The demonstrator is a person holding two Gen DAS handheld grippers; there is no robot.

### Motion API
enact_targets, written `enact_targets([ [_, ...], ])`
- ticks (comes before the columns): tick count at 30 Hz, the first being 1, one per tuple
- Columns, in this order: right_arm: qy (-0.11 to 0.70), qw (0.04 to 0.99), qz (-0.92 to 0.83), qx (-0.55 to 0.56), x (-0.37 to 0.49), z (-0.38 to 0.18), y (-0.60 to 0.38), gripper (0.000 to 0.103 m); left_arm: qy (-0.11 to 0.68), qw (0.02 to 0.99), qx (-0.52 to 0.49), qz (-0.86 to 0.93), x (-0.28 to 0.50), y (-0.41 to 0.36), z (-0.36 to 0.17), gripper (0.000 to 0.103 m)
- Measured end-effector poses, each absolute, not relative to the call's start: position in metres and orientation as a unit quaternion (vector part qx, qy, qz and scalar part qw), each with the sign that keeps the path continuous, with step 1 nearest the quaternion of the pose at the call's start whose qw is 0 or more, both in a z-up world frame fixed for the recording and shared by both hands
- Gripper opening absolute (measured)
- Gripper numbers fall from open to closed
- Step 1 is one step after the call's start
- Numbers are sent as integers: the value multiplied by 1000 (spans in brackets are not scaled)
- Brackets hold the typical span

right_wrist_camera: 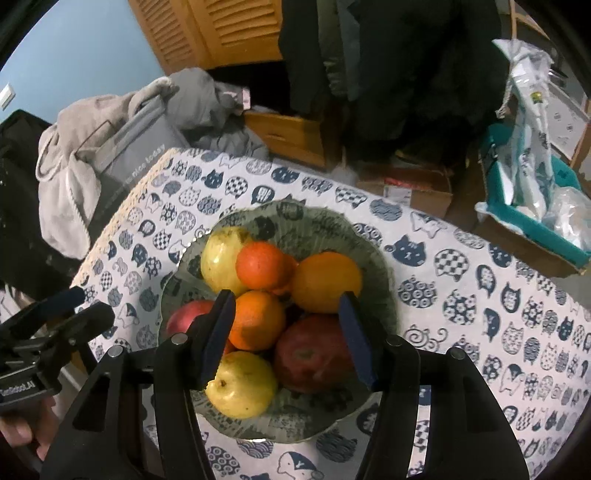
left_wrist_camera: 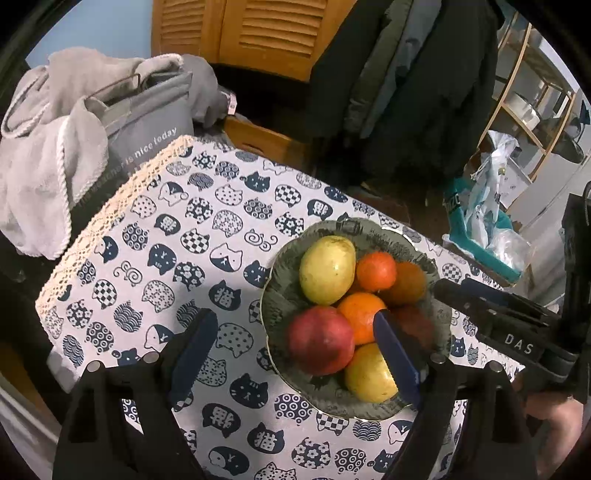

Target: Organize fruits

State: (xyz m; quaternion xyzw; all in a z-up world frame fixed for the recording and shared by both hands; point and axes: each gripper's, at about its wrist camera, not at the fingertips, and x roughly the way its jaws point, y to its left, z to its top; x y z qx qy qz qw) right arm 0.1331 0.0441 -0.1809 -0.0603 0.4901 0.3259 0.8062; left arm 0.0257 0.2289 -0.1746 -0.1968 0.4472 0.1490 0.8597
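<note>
A grey-green bowl (left_wrist_camera: 280,280) (right_wrist_camera: 373,258) on the cat-print tablecloth (left_wrist_camera: 166,240) holds several fruits. Among them are a yellow-green fruit (left_wrist_camera: 327,269), oranges (left_wrist_camera: 360,315) (right_wrist_camera: 258,319), a red apple (left_wrist_camera: 321,339) and a yellow fruit (left_wrist_camera: 369,373) (right_wrist_camera: 243,384). My left gripper (left_wrist_camera: 295,314) hovers open over the bowl's near left side, holding nothing. My right gripper (right_wrist_camera: 288,295) stands open above the middle of the pile; an orange and a second red apple (right_wrist_camera: 310,354) show between its fingers, and the pads press on neither. Each gripper shows at the edge of the other's view.
A grey bag (left_wrist_camera: 147,122) draped with a pale towel (left_wrist_camera: 40,166) stands past the table's far left edge. A teal-lined box (right_wrist_camera: 535,206) with plastic bags sits off the right side. Dark coats (left_wrist_camera: 406,74) and a wooden louvred cabinet (left_wrist_camera: 258,29) stand behind.
</note>
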Motion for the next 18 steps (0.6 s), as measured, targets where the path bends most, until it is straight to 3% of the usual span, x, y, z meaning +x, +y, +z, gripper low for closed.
enact_targets([
  [13, 435, 848, 294, -74, 117, -123, 18, 66, 400, 886, -173, 155, 8, 217, -127, 95],
  [18, 398, 869, 282, -80, 103, -95, 8, 79, 382, 897, -160, 155, -1, 211, -108, 98],
])
